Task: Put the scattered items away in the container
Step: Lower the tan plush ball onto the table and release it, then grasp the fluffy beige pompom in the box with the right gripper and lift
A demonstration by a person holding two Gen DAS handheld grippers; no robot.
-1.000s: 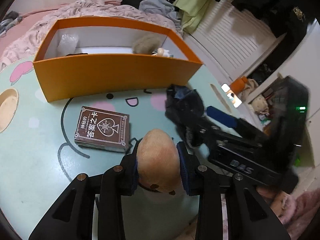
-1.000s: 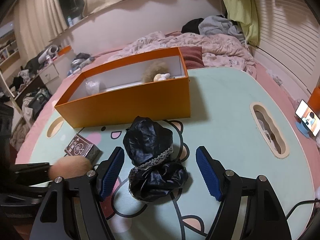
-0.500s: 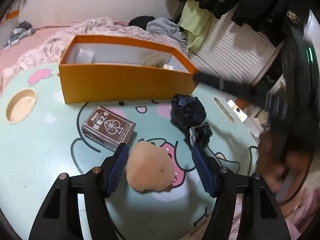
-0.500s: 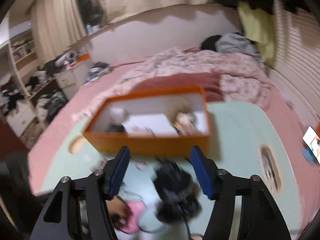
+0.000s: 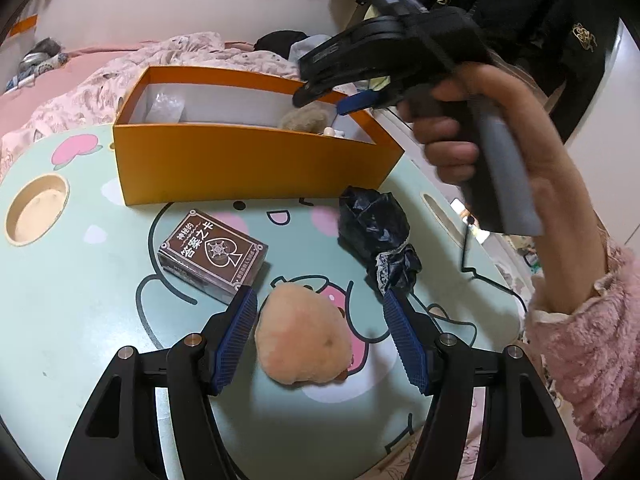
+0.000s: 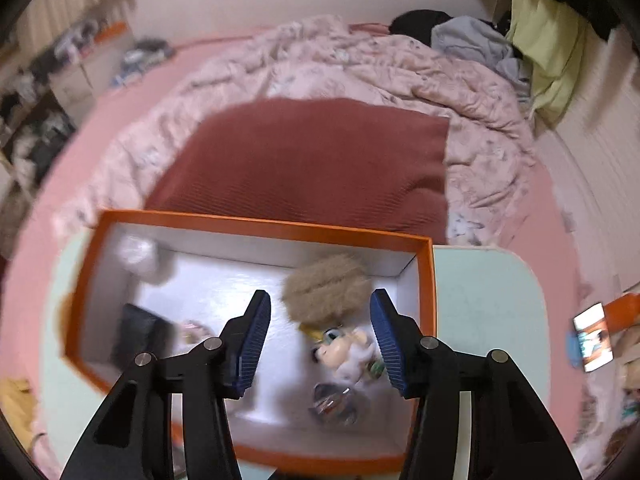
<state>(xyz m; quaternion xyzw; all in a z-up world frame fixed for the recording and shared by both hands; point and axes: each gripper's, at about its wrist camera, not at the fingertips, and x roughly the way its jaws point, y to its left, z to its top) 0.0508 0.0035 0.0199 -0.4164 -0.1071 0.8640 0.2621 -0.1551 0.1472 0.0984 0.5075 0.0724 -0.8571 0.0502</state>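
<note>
A peach plush (image 5: pixel 304 340) lies on the table between the fingers of my left gripper (image 5: pixel 319 296), which is open, its pads clear of the plush. A brown card box (image 5: pixel 212 254) and a crumpled black bag (image 5: pixel 376 232) lie further out, in front of the orange box (image 5: pixel 248 160). My right gripper (image 6: pixel 320 296) hovers over the orange box (image 6: pixel 426 280) with its jaws closing on nothing. Below it in the box are a brown fluffy ball (image 6: pixel 326 292), a small toy figure (image 6: pixel 340 350) and a clear bag (image 6: pixel 136 254). The left wrist view shows the right gripper (image 5: pixel 358 102) above the box's far right corner.
A hand in a pink fuzzy sleeve (image 5: pixel 580 340) holds the right gripper at the right of the table. The mint table (image 5: pixel 80 320) has a round cut-out (image 5: pixel 38 210) at the left. Behind the box lie a dark red cushion (image 6: pixel 304 160) and a rumpled quilt (image 6: pixel 360 64).
My left gripper opened and let go of the peach plush, which now rests on the table. My right gripper left the black bag, rose and moved over the orange box, its jaws narrowing.
</note>
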